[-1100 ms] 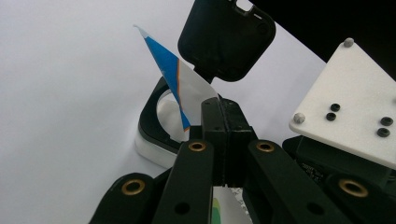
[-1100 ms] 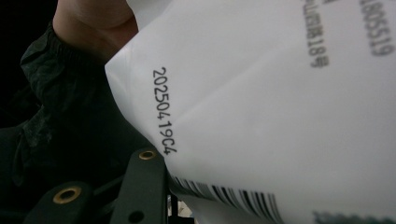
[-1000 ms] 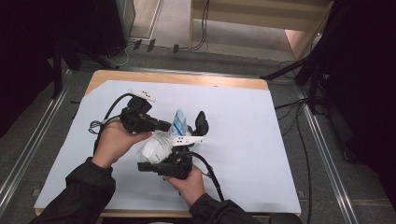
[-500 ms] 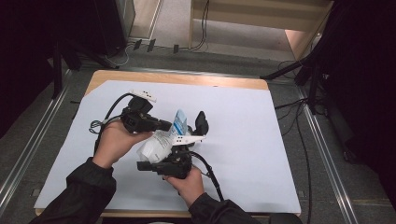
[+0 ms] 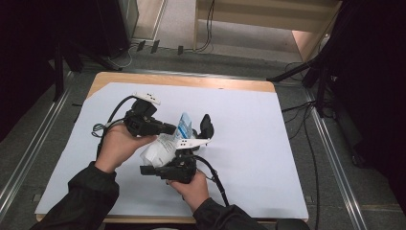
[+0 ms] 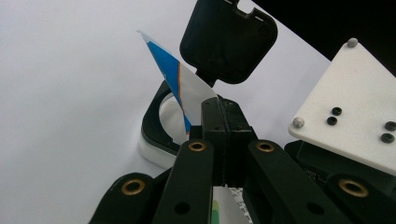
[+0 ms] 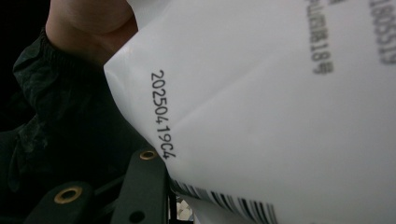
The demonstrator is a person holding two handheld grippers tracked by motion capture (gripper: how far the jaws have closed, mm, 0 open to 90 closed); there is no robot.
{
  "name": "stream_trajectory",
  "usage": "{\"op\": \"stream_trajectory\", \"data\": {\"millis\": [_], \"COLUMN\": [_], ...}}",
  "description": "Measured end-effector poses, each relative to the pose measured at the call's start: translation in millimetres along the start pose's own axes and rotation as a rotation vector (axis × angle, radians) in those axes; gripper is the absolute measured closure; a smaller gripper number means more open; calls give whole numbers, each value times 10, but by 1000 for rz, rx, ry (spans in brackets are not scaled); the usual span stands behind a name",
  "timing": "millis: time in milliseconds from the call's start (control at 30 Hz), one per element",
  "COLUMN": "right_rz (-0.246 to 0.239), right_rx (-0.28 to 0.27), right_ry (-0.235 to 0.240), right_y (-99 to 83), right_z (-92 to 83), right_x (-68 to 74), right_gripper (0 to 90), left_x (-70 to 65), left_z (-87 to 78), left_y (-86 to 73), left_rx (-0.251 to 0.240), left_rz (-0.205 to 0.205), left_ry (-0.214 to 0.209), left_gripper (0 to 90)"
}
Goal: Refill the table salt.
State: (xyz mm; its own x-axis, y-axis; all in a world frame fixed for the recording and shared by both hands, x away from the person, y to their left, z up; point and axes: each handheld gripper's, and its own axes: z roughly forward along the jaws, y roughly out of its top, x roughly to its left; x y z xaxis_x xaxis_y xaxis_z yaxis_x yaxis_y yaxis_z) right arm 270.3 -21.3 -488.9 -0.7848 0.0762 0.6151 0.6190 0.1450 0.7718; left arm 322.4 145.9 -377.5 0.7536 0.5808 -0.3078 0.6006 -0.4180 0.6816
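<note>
- The left gripper [image 5: 165, 128] is seen in the high view with its jaws pressed together on the top edge of a white plastic packet [image 5: 165, 143], which is pinched flat between them.
- In the left gripper view, a blue and orange corner of the packet [image 6: 180, 88] is shown rising from the closed black jaws, evidently gripped there so that the sealed edge can be pulled or torn.
- The right gripper [image 5: 189, 143] is held just below and beside it, its jaws clamped on the lower body of the packet, which appears to be steadied against the pull from the other end.
- From the right gripper view, the packet's white face [image 7: 280, 107] is shown very near the lens, printed with a black date code and a strip of barcode; the jaw tips themselves are hidden behind it, so the exact line of contact is judged rather than seen.
- The packet is held slightly above the white sheet [image 5: 268, 143] covering the table, between the two hands near the person's side.
- The packet is soft and crinkled, mostly white, with a blue printed band at its upper end.
- Just beyond it, a small case with a black hinged lid [image 6: 229, 39] stands open on the sheet, perhaps ready to receive the contents.
</note>
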Motion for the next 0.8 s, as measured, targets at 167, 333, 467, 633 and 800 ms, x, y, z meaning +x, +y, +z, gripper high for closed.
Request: {"op": "stream_trajectory", "data": {"millis": [167, 333, 467, 633, 800], "right_rz": [-4, -11, -19, -23, -30], "right_rx": [2, 10, 14, 16, 19], "right_ry": [-5, -23, -30, -38, -50], "right_y": [-2, -11, -15, -16, -15], "right_z": [3, 13, 19, 22, 27], "right_x": [1, 3, 3, 9, 16], "right_gripper": [654, 654, 653, 652, 649], "left_x": [-3, 0, 2, -3, -3], "left_z": [5, 18, 18, 22, 25], "left_y": [-4, -13, -19, -18, -18], "left_rx": [0, 5, 2, 4, 5], "left_rz": [-3, -4, -12, -7, -5], "left_ry": [-1, -9, -12, -11, -11], "left_gripper": [900, 900, 900, 900, 900]}}
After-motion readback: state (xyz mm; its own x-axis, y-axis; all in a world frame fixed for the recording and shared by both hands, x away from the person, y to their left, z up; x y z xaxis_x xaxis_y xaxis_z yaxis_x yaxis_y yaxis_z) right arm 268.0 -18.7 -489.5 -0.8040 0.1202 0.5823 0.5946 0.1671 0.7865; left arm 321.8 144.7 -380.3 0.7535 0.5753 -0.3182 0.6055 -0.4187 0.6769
